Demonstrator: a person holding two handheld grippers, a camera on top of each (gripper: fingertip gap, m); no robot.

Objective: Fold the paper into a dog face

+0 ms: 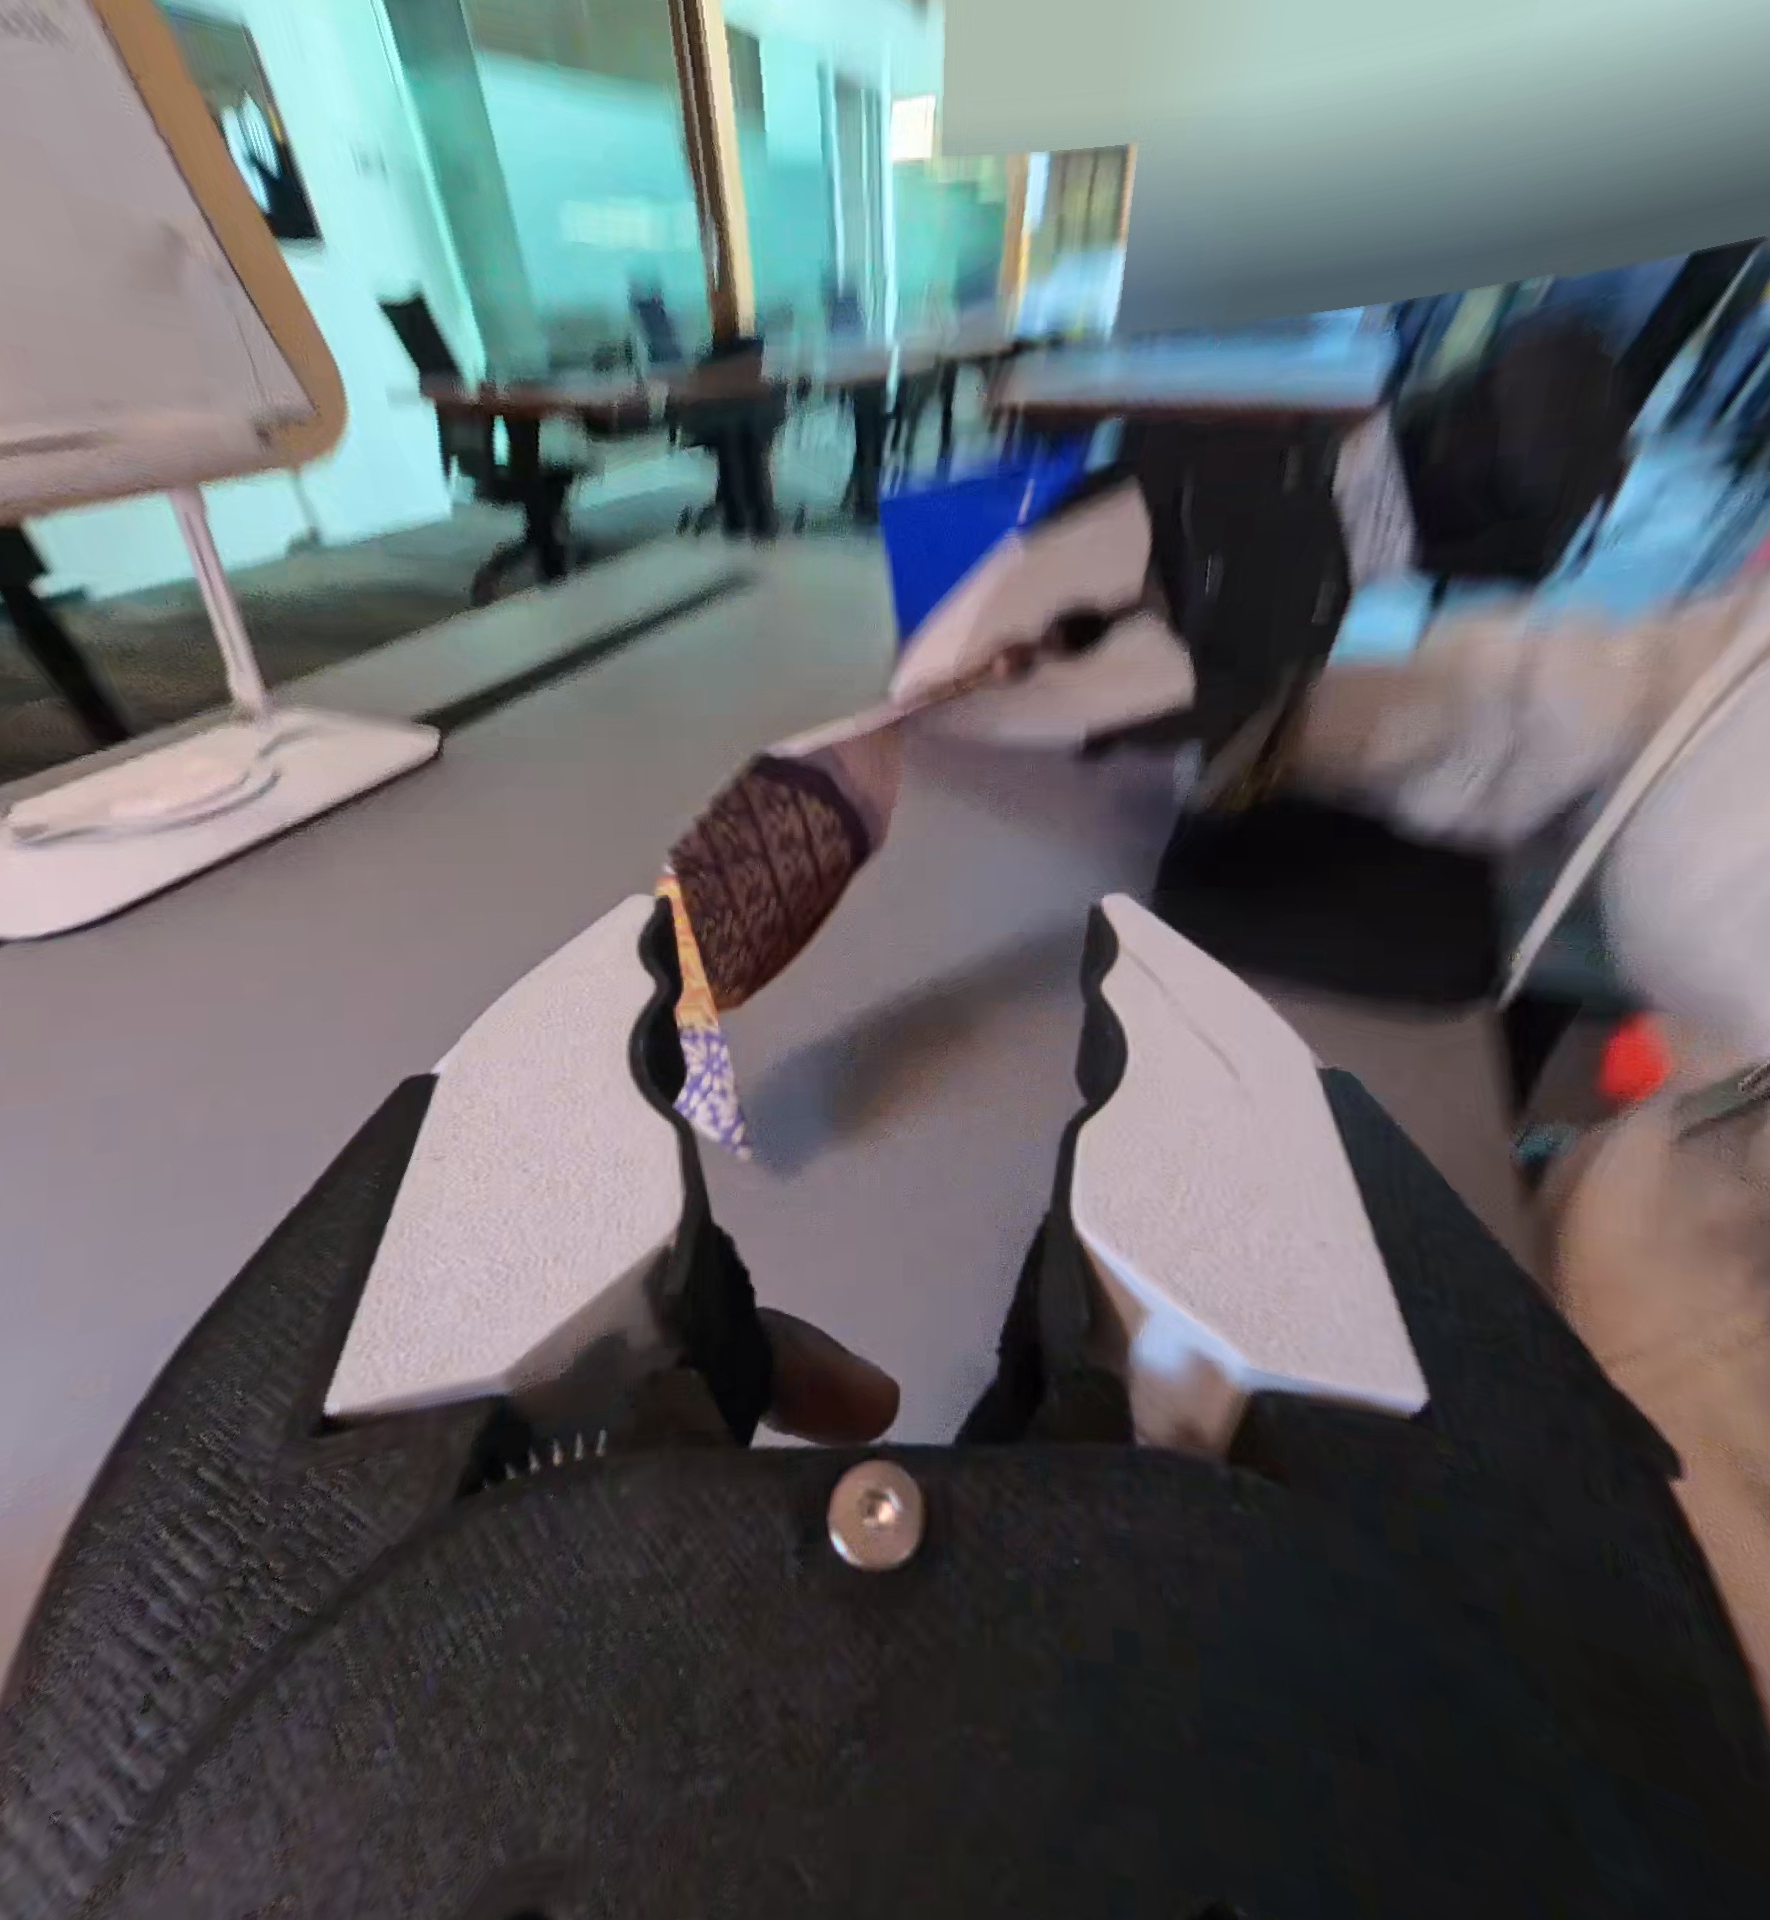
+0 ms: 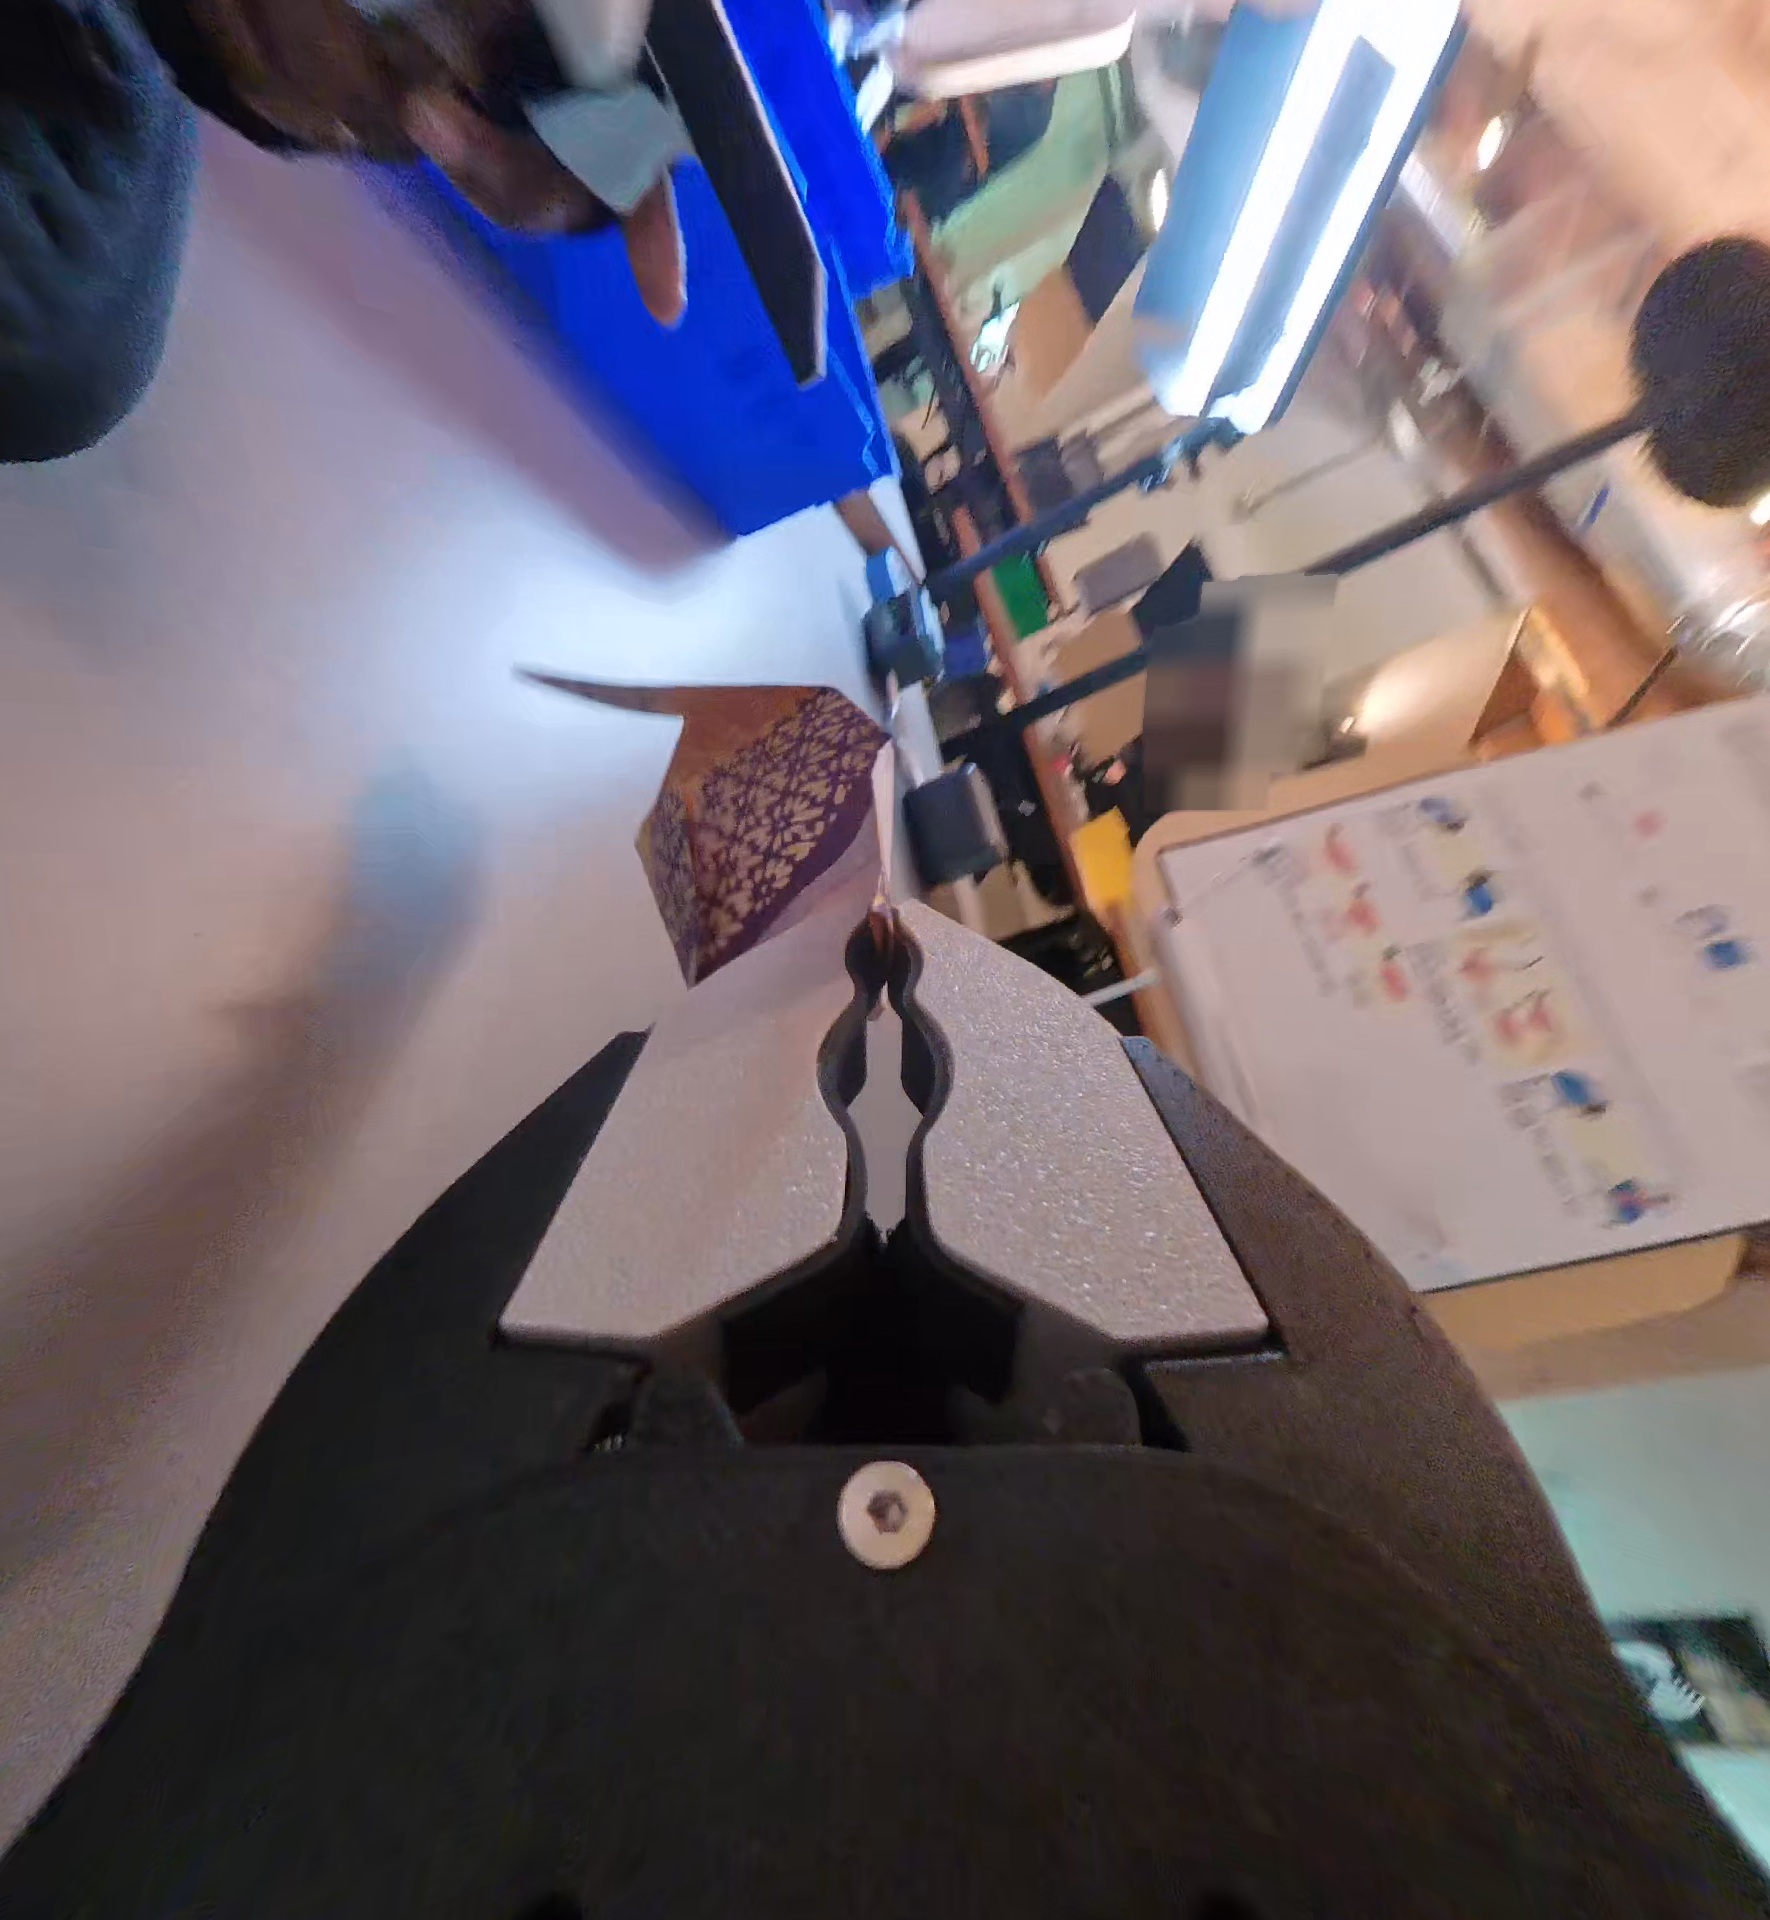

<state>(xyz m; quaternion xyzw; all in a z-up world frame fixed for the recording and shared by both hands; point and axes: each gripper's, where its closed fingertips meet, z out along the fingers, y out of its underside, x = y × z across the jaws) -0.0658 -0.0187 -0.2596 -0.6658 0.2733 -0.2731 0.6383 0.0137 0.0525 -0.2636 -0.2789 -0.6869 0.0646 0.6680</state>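
Note:
The paper (image 1: 767, 883) is a partly folded sheet with a brown, purple and orange pattern, held in the air a little above the grey table (image 1: 237, 1091). My right gripper (image 2: 881, 935) is shut on one corner of the paper (image 2: 756, 821); it also shows in the left wrist view (image 1: 839, 743), reaching in from the upper right. My left gripper (image 1: 876, 914) is open. The paper's lower edge hangs just inside its left finger (image 1: 548, 1091), and nothing is clamped between its jaws.
An instruction sheet on a white stand (image 1: 81, 260) sits at the table's far left and shows in the right wrist view (image 2: 1483, 987). A blue bin (image 1: 954, 530) stands behind the paper. A person's hand (image 2: 507, 135) shows blurred at the top left.

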